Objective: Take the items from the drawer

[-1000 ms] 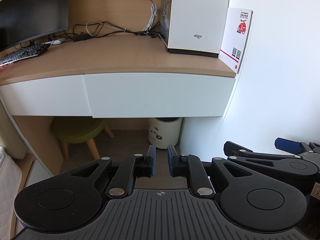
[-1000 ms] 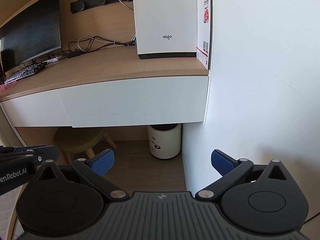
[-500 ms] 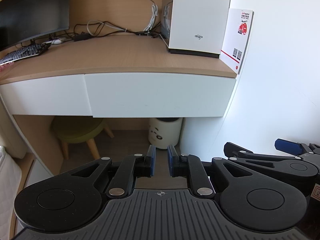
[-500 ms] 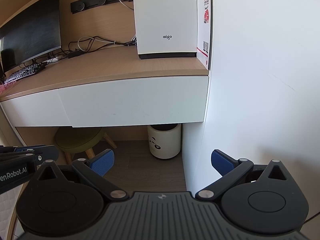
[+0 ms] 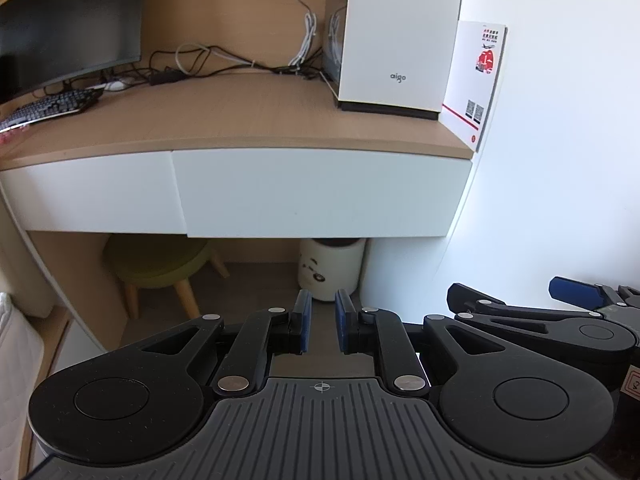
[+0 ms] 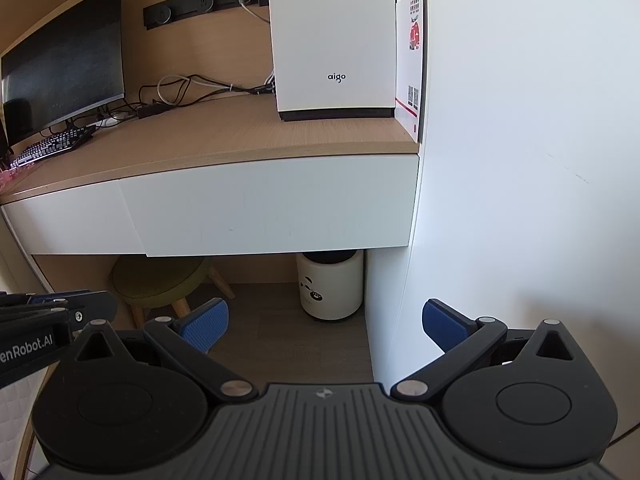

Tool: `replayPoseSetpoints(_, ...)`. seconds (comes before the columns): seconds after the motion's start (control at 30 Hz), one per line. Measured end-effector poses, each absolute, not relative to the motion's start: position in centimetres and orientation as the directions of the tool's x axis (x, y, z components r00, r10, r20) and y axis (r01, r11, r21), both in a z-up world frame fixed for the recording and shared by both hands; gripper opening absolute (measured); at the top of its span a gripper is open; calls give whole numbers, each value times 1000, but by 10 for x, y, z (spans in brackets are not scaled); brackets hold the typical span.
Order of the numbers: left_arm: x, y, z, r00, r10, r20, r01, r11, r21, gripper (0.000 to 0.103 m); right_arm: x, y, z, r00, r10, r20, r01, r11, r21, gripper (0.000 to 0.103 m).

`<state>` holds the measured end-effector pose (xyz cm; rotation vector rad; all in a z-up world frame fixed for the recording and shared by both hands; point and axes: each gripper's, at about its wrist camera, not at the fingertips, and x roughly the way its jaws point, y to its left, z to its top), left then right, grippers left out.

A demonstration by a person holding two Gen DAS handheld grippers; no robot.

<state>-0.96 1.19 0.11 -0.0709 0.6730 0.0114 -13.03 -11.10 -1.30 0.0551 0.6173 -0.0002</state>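
Observation:
Two white drawer fronts sit closed under the wooden desk top (image 5: 240, 120): a wide right drawer (image 5: 320, 192) (image 6: 272, 208) and a narrower left drawer (image 5: 92, 196) (image 6: 68, 220). Nothing inside them shows. My left gripper (image 5: 320, 320) hangs in front of and below the right drawer, its blue pads drawn near together with nothing between them. My right gripper (image 6: 324, 322) is held beside it, nearer the white wall, jaws wide open and empty. Neither gripper touches the drawers.
A white aigo tower (image 5: 400, 32), a red-and-white card (image 5: 476, 80), cables (image 5: 224, 60), a monitor (image 5: 68, 28) and a keyboard (image 5: 48, 108) are on the desk. Beneath it stand a green stool (image 5: 160, 264) and a panda bin (image 5: 332, 268). A white wall (image 6: 520, 160) closes the right side.

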Motion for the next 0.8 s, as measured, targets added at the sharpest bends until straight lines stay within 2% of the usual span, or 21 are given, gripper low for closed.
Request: replayPoseSetpoints(0.8, -5, 21, -8, 763, -40, -645, -28, 995, -95, 15, -132, -107, -14, 810, 12, -586, 10, 999, 34, 103)
